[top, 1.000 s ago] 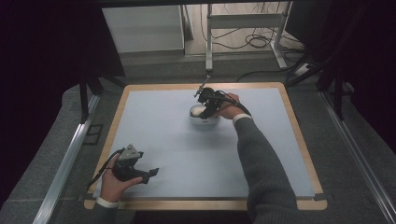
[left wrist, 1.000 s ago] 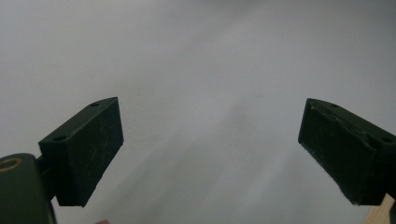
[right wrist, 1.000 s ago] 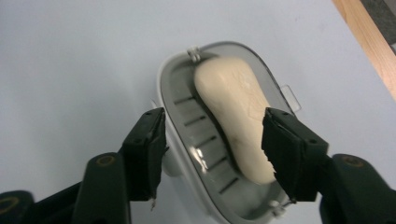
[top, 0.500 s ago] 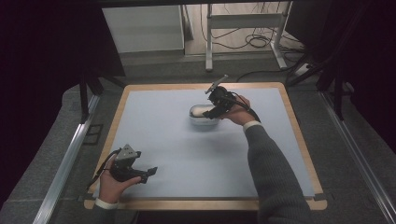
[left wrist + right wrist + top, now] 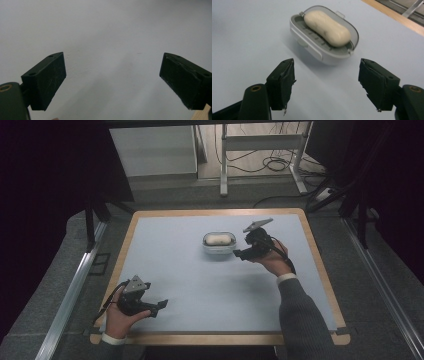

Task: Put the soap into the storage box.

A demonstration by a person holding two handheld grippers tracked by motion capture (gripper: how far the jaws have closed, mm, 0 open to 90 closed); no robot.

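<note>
A cream bar of soap (image 5: 327, 25) lies in a white and grey soap dish (image 5: 312, 46) on the pale blue mat; from above the dish (image 5: 219, 249) sits near the mat's middle back with the soap (image 5: 218, 239) in it. My right gripper (image 5: 241, 254) (image 5: 325, 85) is just right of the dish, apart from it, and its jaws have just been opening with nothing between them. Near the front left edge my left gripper (image 5: 159, 307) (image 5: 112, 82) rests open over bare mat.
The mat lies on a wood-rimmed board (image 5: 320, 255). Metal rails (image 5: 65, 305) run along both sides. Behind the table stand a white frame (image 5: 260, 142) and cables (image 5: 280, 165) on the floor.
My right gripper has drawn back to the right, off the soap dish, and its jaws have spread. The soap stays in the dish. The left hand has not moved.
</note>
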